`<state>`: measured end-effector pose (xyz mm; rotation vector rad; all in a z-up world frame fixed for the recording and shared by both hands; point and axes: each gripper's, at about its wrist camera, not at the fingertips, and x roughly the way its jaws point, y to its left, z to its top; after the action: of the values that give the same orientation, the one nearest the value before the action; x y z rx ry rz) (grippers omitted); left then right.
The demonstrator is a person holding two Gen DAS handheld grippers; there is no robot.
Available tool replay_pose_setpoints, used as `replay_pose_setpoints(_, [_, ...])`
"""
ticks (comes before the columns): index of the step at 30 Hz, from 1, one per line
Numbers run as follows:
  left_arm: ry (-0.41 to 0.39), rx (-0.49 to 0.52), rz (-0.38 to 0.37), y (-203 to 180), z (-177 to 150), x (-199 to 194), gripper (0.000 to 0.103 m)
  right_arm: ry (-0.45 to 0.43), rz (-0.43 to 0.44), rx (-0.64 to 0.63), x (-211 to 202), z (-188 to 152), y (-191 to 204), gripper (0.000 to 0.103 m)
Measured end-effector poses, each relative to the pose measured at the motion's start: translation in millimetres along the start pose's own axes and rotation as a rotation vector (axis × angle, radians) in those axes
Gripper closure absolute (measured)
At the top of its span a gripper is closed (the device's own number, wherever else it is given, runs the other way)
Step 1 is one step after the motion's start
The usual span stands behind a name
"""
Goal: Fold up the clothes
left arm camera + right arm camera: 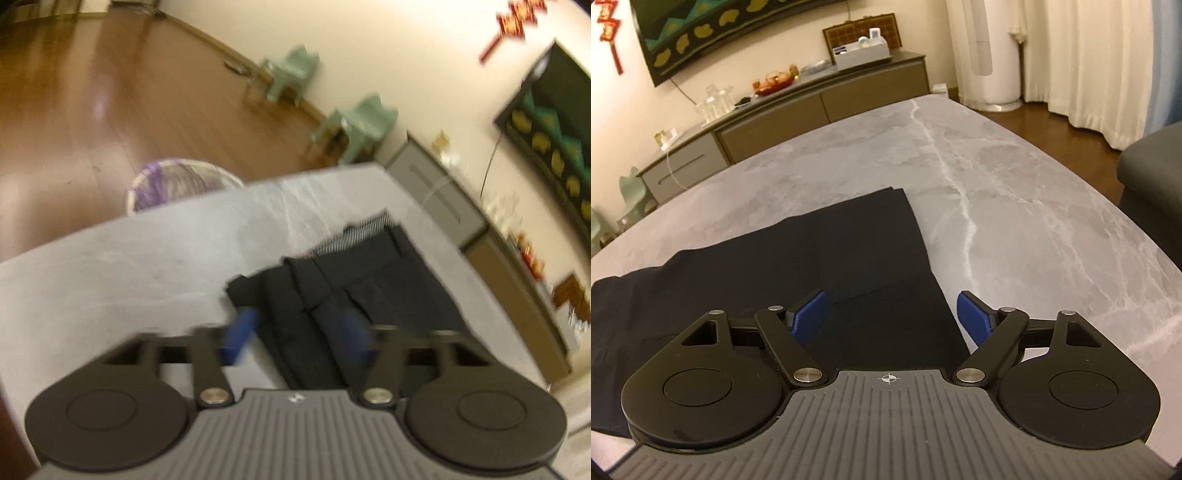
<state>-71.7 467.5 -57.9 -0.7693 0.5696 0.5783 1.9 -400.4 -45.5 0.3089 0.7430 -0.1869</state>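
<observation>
Black trousers (354, 291) lie on the grey marble table (147, 266), their waistband end with striped lining (354, 232) toward the far side. My left gripper (295, 332) is open, blue fingers apart just above the near part of the trousers; this view is blurred. In the right wrist view the trouser legs (812, 258) lie flat on the table (1015, 192), and my right gripper (892, 314) is open and empty above their right edge.
A white basket with purple cloth (173, 181) stands on the floor beyond the table. Two green chairs (354, 129) and a sideboard (812, 96) line the wall. A dark sofa (1152, 177) is at the right.
</observation>
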Motion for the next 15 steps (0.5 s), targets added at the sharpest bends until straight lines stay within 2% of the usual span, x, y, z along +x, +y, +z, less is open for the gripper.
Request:
replay_pose_setpoints(2, [0.021, -0.037, -0.022, 9, -4, -5, 0.022, 0.011, -0.011, 0.007, -3, -7, -4, 0.019])
replay_pose_setpoints(5, [0.116, -0.063, -0.041, 12, -5, 13, 0.022, 0.026, -0.042, 0.012, -4, -17, -9, 0.018])
replay_pose_setpoints(9, [0.167, -0.037, -0.051, -2, -11, 29, 0.022, -0.008, -0.069, 0.065, -17, -27, -16, 0.018])
replay_pose_setpoints(15, [0.196, 0.01, -0.048, -22, -21, 41, 0.021, -0.023, 0.061, 0.279, -45, -65, -39, 0.016])
